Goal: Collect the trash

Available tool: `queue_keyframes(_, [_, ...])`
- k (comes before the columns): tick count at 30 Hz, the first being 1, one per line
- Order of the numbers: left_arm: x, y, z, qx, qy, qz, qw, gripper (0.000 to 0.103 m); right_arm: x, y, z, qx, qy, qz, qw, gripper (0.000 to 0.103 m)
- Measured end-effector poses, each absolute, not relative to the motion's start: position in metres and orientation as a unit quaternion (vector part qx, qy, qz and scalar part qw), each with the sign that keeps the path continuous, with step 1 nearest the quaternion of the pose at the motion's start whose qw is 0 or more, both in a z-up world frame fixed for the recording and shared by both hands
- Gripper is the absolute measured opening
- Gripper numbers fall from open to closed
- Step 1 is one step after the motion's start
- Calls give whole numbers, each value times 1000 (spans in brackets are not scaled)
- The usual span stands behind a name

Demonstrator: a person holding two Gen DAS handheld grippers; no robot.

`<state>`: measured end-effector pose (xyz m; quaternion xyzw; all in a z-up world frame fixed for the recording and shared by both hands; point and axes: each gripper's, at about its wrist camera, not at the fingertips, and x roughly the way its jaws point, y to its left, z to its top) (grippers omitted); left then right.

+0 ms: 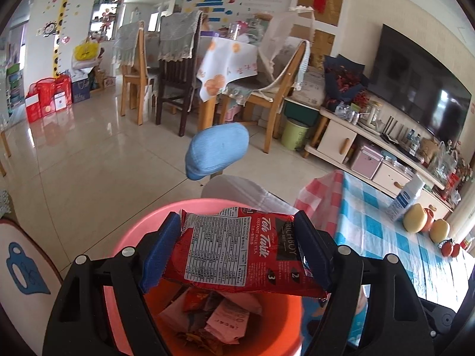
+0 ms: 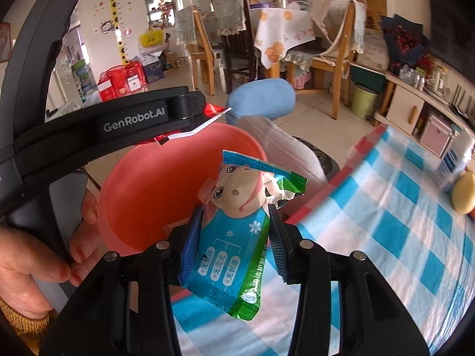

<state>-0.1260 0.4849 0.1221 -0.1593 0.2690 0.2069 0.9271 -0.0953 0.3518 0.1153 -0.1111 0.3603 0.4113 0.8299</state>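
Note:
My left gripper (image 1: 237, 247) is shut on a red milk-tea packet (image 1: 246, 252), held flat across the mouth of a pink bucket (image 1: 133, 237). Crumpled wrappers (image 1: 219, 317) lie in the bucket's bottom. My right gripper (image 2: 234, 240) is shut on a blue and green wipes packet (image 2: 237, 237) with a cartoon face, at the table's edge beside the same pink bucket (image 2: 154, 187). The left gripper's black body (image 2: 98, 130) reaches over the bucket's rim in the right wrist view, with a hand (image 2: 35, 255) on its handle.
A blue-and-white checked tablecloth (image 1: 383, 237) with a red edge lies right of the bucket, bearing a white bottle (image 1: 406, 198) and round fruit (image 1: 415, 222). A person's blue-socked foot (image 1: 216, 151) rests beyond the bucket. Dining chairs (image 1: 175, 86), a green bin (image 1: 294, 133) and a TV cabinet (image 1: 371, 148) stand behind.

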Motion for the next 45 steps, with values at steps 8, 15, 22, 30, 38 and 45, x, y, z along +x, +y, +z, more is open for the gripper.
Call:
queue_keyframes(8, [-122, 495, 119, -160, 278, 241, 916, 84, -90, 376, 103, -122, 368, 406, 828, 67])
queue_keyframes(15, [-118, 492, 118, -153, 283, 246, 914, 93, -90, 358, 106, -113, 358, 384, 843, 81])
queue_keyframes(22, [-111, 480, 120, -141, 286, 234, 918, 96, -88, 324, 103, -99, 359, 348, 860, 86])
queue_keyframes(30, [-99, 451, 122, -113, 290, 213, 926, 96, -81, 284, 98, -81, 367, 299, 877, 87])
queue_keyframes(38, [-89, 412, 127, -84, 283, 182, 938, 97, -77, 245, 98, -69, 364, 268, 889, 87])
queue_keyframes(45, [-82, 375, 128, -48, 280, 161, 945, 97, -80, 208, 101, -66, 360, 246, 897, 88])
